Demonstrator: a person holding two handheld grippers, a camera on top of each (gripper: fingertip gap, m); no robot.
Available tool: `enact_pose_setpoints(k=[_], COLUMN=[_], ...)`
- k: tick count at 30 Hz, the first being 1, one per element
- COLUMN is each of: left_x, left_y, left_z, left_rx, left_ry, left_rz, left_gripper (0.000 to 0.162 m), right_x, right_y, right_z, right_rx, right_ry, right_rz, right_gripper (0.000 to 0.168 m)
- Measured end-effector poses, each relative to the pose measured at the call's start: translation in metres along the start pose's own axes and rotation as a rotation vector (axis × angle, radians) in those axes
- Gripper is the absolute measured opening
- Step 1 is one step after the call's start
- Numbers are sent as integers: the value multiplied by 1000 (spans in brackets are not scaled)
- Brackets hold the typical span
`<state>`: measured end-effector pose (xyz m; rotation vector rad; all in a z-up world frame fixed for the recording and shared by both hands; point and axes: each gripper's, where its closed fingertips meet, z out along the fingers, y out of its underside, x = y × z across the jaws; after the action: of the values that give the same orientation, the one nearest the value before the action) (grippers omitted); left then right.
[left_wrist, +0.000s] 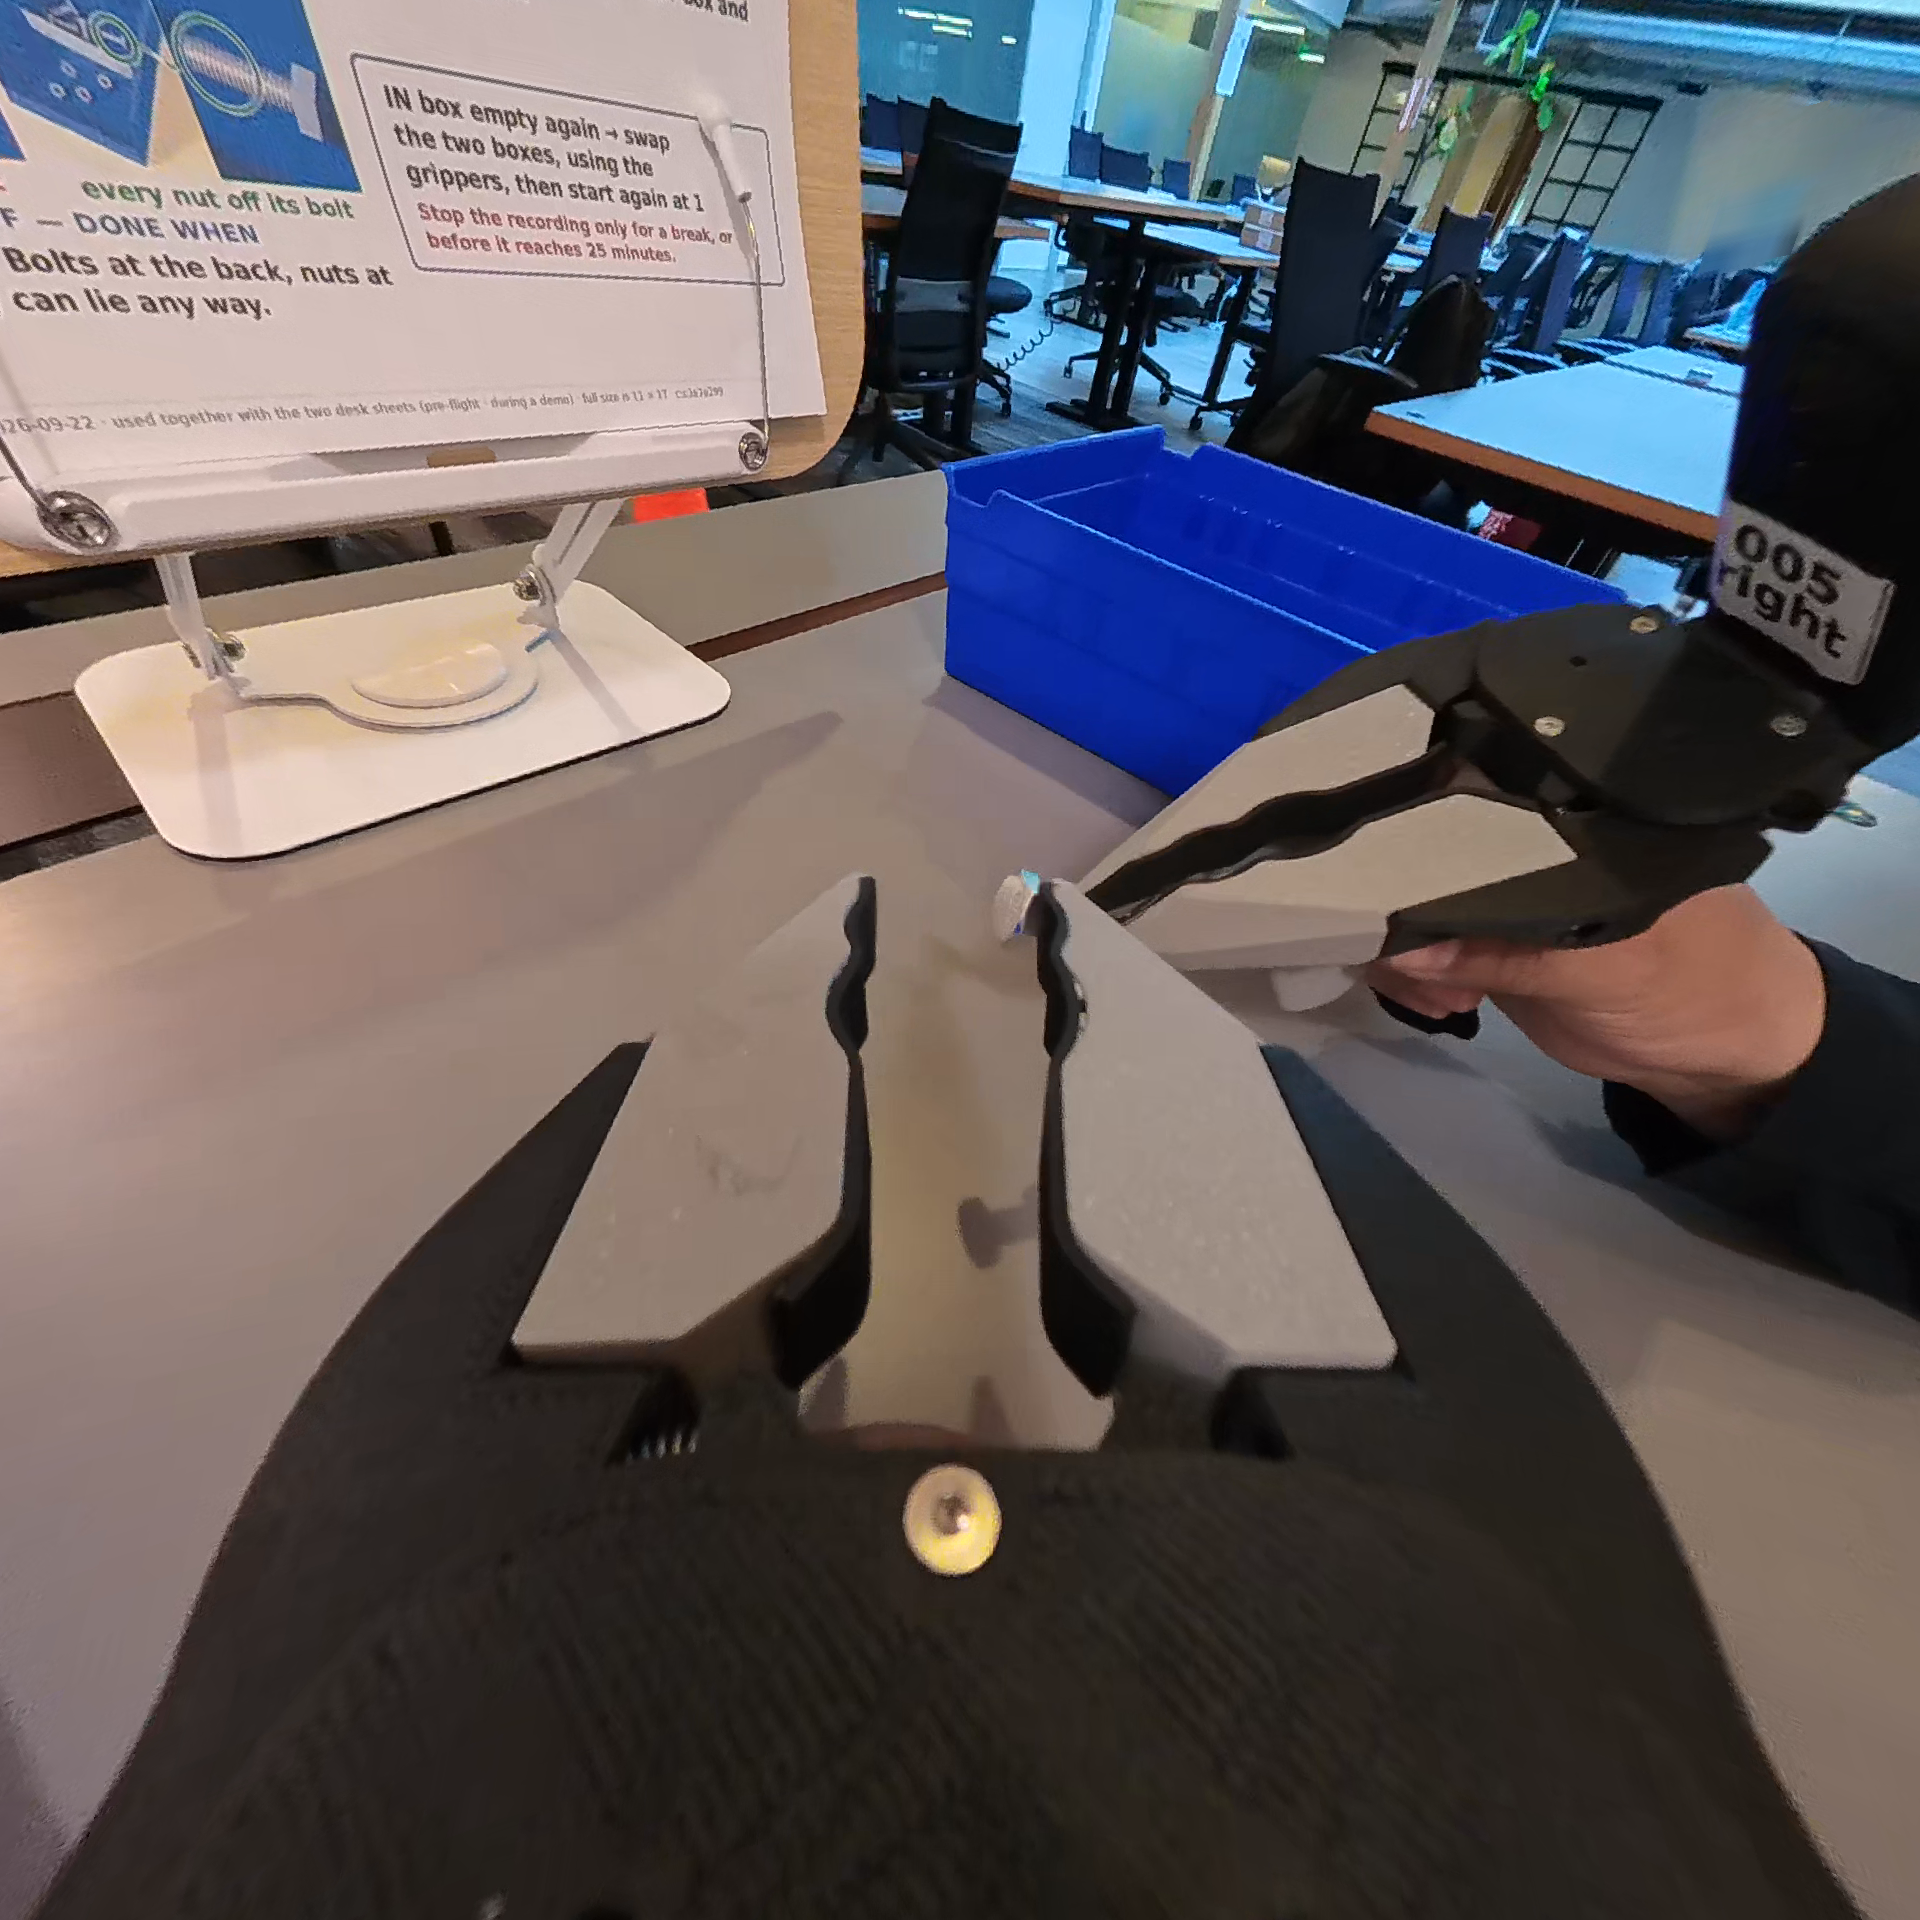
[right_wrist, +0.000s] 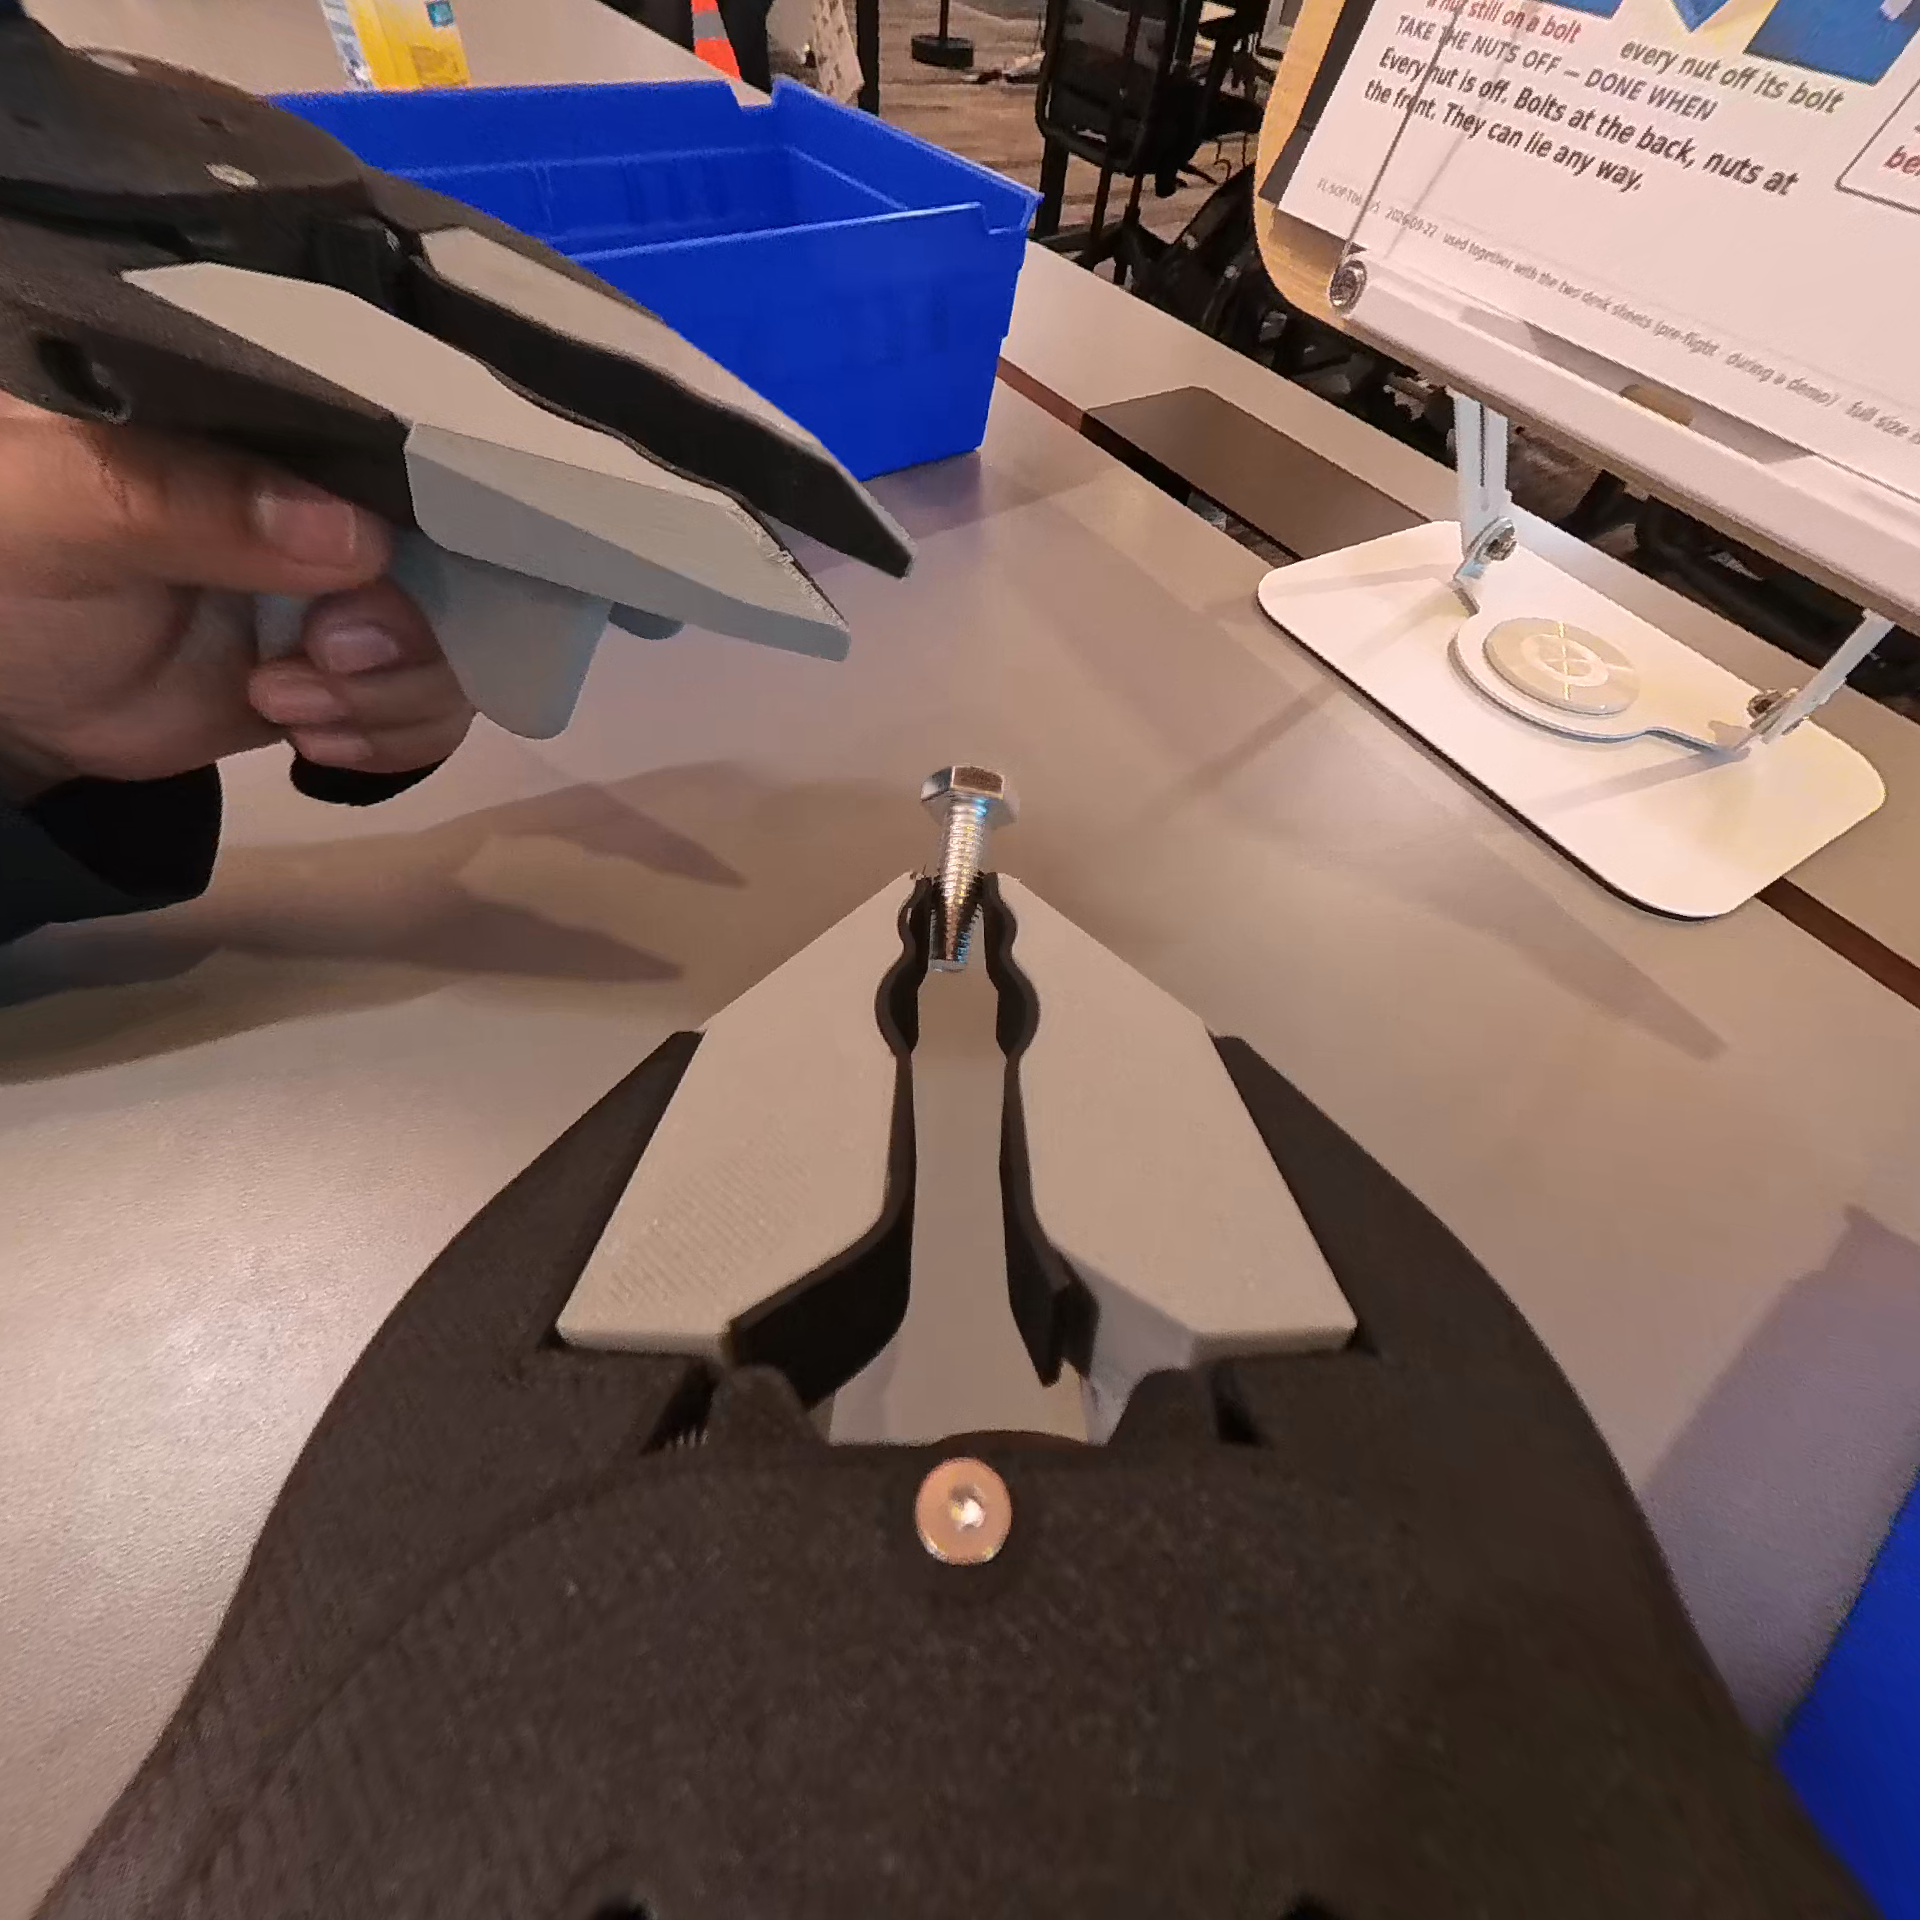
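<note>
My right gripper (right_wrist: 956, 896) is shut on the threaded shank of a silver hex bolt (right_wrist: 971, 795), which sticks out past the fingertips, head forward, above the grey table (right_wrist: 1195, 831). No nut shows on it. My left gripper (left_wrist: 956, 920) is open and empty. In the left wrist view the right gripper (left_wrist: 1091, 899) comes in from the right, and the bolt head (left_wrist: 1013, 904) sits just beside my left gripper's right fingertip (left_wrist: 1055, 914). In the right wrist view the left gripper (right_wrist: 868, 597) hangs at upper left, slightly above and left of the bolt.
A blue plastic bin (left_wrist: 1091, 644) stands at the back of the table; it also shows in the right wrist view (right_wrist: 831, 343). A white stand (left_wrist: 416, 717) holding a printed sheet is beside it (right_wrist: 1558, 748). Another blue edge (right_wrist: 1860, 1662) shows at lower right. Hands (left_wrist: 1610, 987) hold the grippers. The tips of one gripper are about 5 cm away from the tips of the other.
</note>
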<state>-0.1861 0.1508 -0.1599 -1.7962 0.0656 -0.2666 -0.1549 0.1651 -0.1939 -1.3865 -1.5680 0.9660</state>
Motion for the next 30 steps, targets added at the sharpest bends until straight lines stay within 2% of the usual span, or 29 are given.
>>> enact_pose_setpoints(k=[14, 30], left_x=[1, 0], left_y=[6, 29], left_z=[4, 14], left_rx=[-33, -148], left_ry=[-16, -57], left_rz=[41, 116], left_gripper=[28, 28], right_x=[-6, -10], right_y=[9, 10], right_z=[5, 6], right_rx=[-47, -57], right_ry=[-38, -54], right_rz=[5, 1], right_gripper=[7, 7])
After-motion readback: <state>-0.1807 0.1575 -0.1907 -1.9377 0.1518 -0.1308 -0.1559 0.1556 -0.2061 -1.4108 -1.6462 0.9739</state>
